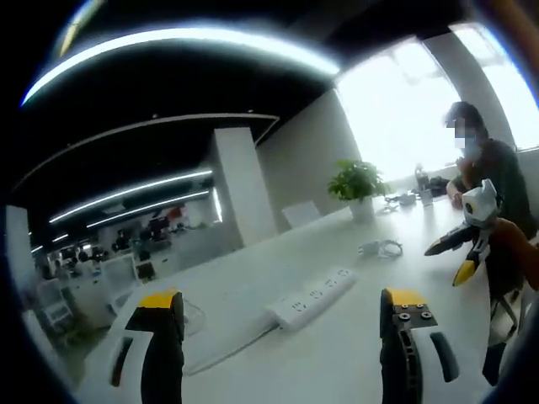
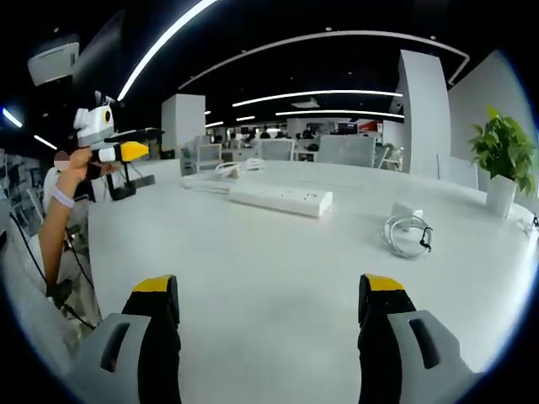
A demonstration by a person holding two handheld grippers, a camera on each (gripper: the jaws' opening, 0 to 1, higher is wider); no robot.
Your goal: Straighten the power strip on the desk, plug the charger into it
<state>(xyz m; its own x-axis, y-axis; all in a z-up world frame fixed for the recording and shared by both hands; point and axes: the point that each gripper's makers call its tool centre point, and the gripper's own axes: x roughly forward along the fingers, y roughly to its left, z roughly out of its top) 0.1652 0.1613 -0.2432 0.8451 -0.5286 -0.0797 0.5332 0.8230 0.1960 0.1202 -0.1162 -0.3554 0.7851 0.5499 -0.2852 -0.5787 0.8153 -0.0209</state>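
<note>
A white power strip (image 1: 313, 296) lies at a slant on the white desk (image 1: 337, 362), its cord running off toward the left. Farther off rests a white charger (image 1: 381, 247) with a coiled cable. My left gripper (image 1: 282, 298) hovers open just before the strip, with nothing between its jaws. At the right edge of the left gripper view, the right gripper (image 1: 448, 261) is held up in the air. In the right gripper view the power strip (image 2: 280, 199) sits mid-desk and the charger (image 2: 404, 210) to its right. My right gripper (image 2: 269, 281) is open and empty. A hand holds the left gripper (image 2: 147, 141) at far left.
A potted plant (image 1: 358, 181) stands at the desk's far end, and the plant (image 2: 505, 151) is at the right edge of the right gripper view. A person (image 1: 488, 168) sits beyond the charger. Office desks and chairs (image 2: 278, 150) fill the background.
</note>
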